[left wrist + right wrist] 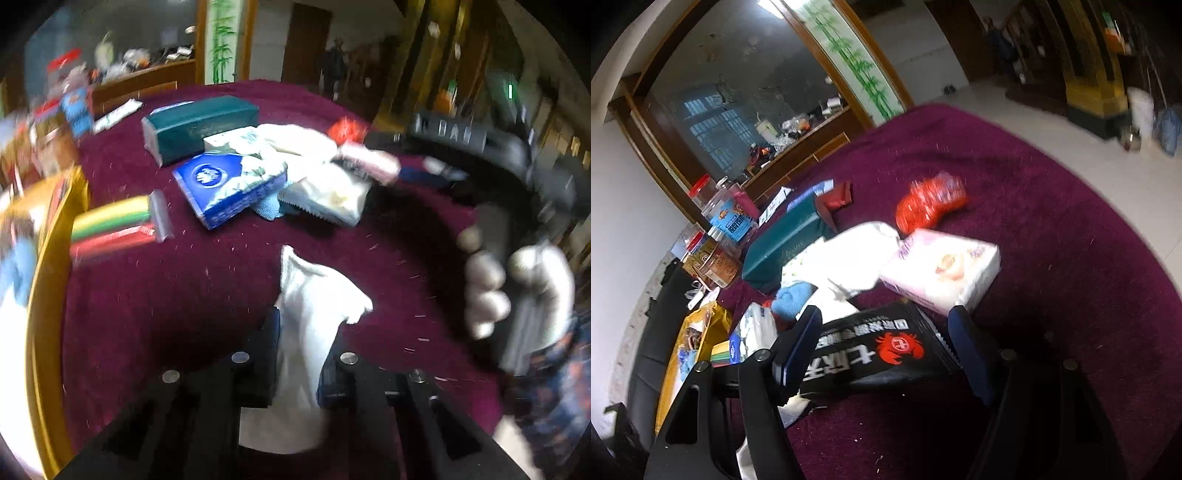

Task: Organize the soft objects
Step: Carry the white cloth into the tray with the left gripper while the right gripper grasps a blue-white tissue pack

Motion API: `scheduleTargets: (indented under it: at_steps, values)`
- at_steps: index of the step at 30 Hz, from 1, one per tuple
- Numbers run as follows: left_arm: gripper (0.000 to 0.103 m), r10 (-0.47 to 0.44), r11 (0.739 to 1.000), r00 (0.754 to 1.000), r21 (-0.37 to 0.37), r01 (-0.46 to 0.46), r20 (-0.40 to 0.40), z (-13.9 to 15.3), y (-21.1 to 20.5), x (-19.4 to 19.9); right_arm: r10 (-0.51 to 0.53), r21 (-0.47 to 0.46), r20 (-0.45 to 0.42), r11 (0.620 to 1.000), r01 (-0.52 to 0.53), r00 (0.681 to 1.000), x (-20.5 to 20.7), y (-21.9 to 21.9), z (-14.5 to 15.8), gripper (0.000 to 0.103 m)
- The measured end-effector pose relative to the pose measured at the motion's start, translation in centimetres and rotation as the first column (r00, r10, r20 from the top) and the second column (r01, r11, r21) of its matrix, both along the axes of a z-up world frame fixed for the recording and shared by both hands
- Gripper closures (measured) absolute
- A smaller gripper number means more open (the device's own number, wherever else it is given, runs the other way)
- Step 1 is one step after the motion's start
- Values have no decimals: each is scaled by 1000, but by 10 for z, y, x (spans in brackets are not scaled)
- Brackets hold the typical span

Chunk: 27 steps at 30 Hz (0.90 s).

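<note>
left tongs [299, 354] clamp a white cloth [314, 295] at 6 o'clock, right tongs [886, 332] open around a black packet [875, 354], tissue packs [229, 184] piled at 12, sorting looks barely underway.

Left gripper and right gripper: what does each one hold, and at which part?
The left gripper is shut on a white cloth, pinched at its lower middle. The right gripper has a black packet between open fingers; whether they grip it cannot be told.
</note>
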<state>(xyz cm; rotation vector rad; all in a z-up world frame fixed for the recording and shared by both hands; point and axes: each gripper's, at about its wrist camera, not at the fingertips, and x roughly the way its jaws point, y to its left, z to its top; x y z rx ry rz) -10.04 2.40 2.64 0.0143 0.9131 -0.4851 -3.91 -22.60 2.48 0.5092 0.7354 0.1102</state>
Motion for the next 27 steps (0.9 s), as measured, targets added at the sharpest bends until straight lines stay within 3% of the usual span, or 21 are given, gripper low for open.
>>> scheduleTargets:
  at_steps: [4,8,11,16,18,19,22,27]
  values:
    - [89,24,990,1000,-137,-22,18,21,39,-25,41,-75,64,997,-36,997,-14,19,24,33]
    - [89,77,967,997,-244,-71,19,30,76,-47,213,-185,61,962,-199,975,-14,68,51,29]
    - [88,109,944,994,-310,-109,-18,29,100,-58,316,-266,-22,913,-310,948,5,111,55,29]
    - [88,172,921,985,-350,-170,-26,29,137,-77,346,-420,-168,822,-385,923,35,169,31,29]
    - [88,202,911,979,-364,-194,-18,32,152,-84,338,-442,-218,802,-401,916,44,183,19,38]
    - [88,220,906,975,-367,-209,-14,34,160,-87,328,-457,-226,796,-397,917,45,188,14,55]
    - [88,277,892,961,-372,-257,0,37,183,-96,323,-476,-218,788,-389,921,39,195,12,73]
    - [88,357,851,934,-408,-330,-11,29,217,-108,335,-461,-177,803,-378,926,27,196,30,81]
